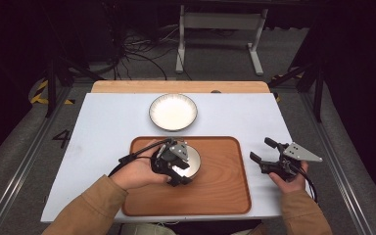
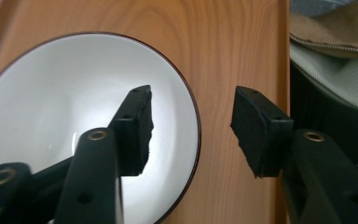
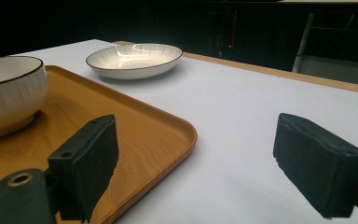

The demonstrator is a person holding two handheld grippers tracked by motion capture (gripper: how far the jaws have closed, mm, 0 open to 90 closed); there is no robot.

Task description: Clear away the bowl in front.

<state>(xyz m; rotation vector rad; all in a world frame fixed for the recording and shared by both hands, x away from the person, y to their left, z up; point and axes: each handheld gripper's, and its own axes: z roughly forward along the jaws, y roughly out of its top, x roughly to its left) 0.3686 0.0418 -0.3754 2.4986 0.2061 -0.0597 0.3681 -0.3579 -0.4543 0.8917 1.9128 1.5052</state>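
A white bowl with a dark rim stands on the left half of a wooden tray. My left gripper points down over the bowl. In the left gripper view my left gripper stands open astride the rim of the bowl: one pad hangs over the inside, the other over the tray, neither pressing. My right gripper is held just right of the tray, low over the table. In its own view my right gripper stands wide open with nothing between the pads.
A shallow white plate lies on the white table beyond the tray; in the right gripper view the plate sits past the tray's corner. The bowl shows at left. A tan sleeve lies beside the tray.
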